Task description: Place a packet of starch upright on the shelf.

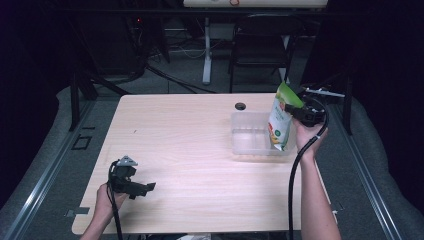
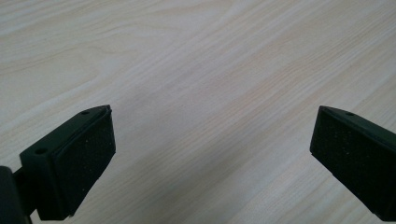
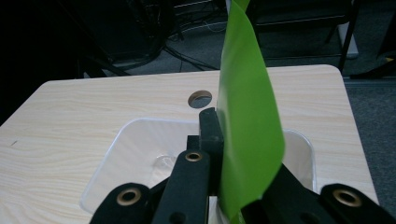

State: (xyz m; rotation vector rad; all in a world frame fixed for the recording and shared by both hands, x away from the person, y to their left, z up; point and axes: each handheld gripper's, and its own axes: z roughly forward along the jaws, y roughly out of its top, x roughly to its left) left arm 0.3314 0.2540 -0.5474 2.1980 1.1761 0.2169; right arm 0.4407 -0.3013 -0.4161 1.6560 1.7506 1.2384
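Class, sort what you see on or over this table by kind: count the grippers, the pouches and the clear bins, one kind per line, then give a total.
Grippers: 2, the left gripper open over bare table, the right gripper shut on the pouch
Pouches: 1, the green pouch held over the bin
Clear bins: 1, the bin
Total: 4

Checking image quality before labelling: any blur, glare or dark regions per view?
High view: table evenly lit, surroundings near black, soft overall; clear bin is faint and low-contrast. Left gripper view: wood grain sharp, the open left gripper slightly soft at its jaws. Right gripper view: green pouch close and a bit blurred where the right gripper clamps it; background floor dim.
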